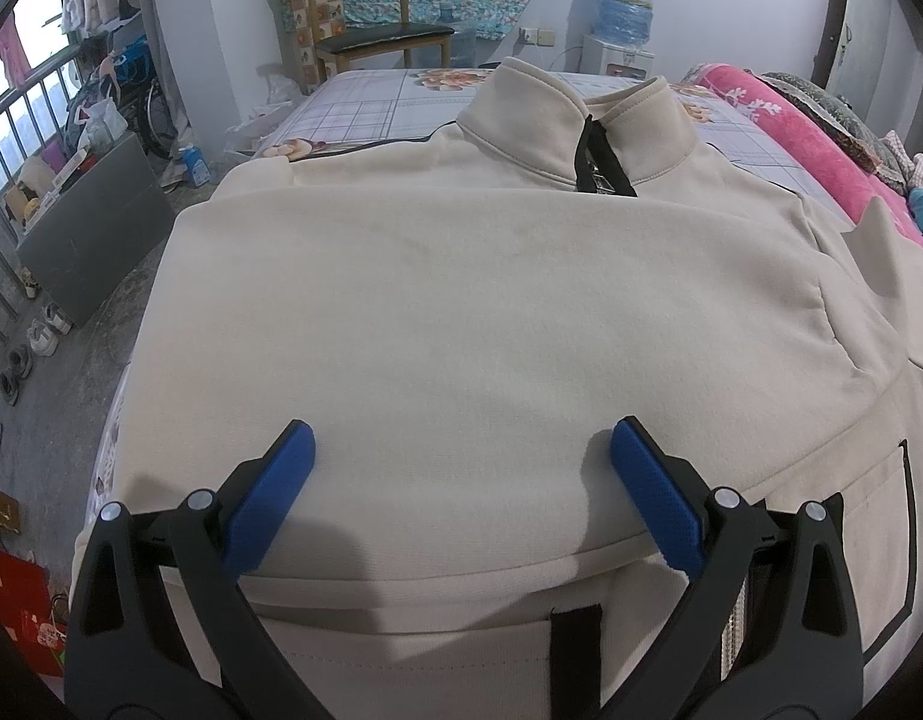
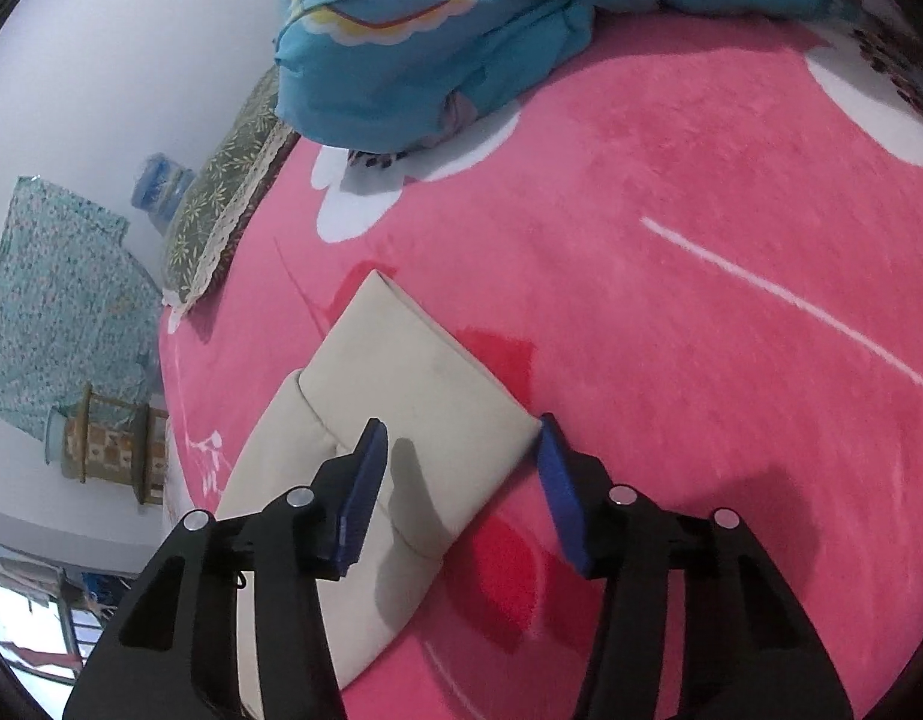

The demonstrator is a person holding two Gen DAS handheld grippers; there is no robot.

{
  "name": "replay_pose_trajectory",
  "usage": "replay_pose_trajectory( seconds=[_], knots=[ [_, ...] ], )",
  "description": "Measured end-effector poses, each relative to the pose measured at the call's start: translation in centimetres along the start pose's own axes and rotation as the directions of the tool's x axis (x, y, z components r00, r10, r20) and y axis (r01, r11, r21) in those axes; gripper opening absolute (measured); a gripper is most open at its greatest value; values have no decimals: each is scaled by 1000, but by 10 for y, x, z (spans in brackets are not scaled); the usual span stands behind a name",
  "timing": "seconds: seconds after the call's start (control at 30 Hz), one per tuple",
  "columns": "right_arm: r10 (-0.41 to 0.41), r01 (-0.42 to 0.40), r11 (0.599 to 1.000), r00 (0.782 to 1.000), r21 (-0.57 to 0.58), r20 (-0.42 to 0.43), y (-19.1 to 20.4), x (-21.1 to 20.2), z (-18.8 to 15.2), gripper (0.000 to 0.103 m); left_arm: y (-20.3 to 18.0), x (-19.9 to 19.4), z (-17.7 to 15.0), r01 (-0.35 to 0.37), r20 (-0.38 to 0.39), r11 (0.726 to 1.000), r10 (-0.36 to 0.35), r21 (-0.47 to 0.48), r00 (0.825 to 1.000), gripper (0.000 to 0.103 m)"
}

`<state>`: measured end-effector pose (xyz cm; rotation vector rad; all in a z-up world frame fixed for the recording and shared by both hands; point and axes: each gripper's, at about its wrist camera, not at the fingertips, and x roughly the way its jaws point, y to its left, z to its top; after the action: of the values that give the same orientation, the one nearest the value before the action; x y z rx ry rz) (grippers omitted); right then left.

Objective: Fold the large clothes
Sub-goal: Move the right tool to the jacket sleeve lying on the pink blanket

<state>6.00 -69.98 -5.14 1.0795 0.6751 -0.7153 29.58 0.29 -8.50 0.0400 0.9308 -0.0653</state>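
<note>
My left gripper (image 1: 458,450) rests spread, pinning the cream fleece jacket (image 1: 461,312); my right gripper (image 2: 461,456) straddles its cuff (image 2: 419,384), unclamped, to fold it.

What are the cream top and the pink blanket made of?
The top looks like thick matte knit, perhaps cotton fleece: soft folds, stitched collar, no sheen. The blanket looks like plush synthetic fleece: a fuzzy, brushed nap shows across it. Fibre content can't be confirmed.

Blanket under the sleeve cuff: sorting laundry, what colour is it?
Pink blanket with white markings, clearest in the right wrist view.
</note>
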Motion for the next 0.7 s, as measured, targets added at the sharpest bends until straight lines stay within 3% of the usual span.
replay_pose_trajectory(
  seconds=[0.13,0.27,0.43,0.7],
  knots=[
    [-25,25,999,1000,-23,9,3,2,0,39,0,0,0,0,0,1000,0,0,1000,96],
    [46,-47,999,999,-5,-10,4,0,-6,36,0,0,0,0,0,1000,0,0,1000,96],
    [16,-16,1000,1000,-1,-9,7,10,-6,35,0,0,0,2,0,1000,-2,2,1000,96],
    [-28,28,1000,999,-7,39,10,10,-5,13,0,0,0,3,0,1000,-3,2,1000,96]
  ],
)
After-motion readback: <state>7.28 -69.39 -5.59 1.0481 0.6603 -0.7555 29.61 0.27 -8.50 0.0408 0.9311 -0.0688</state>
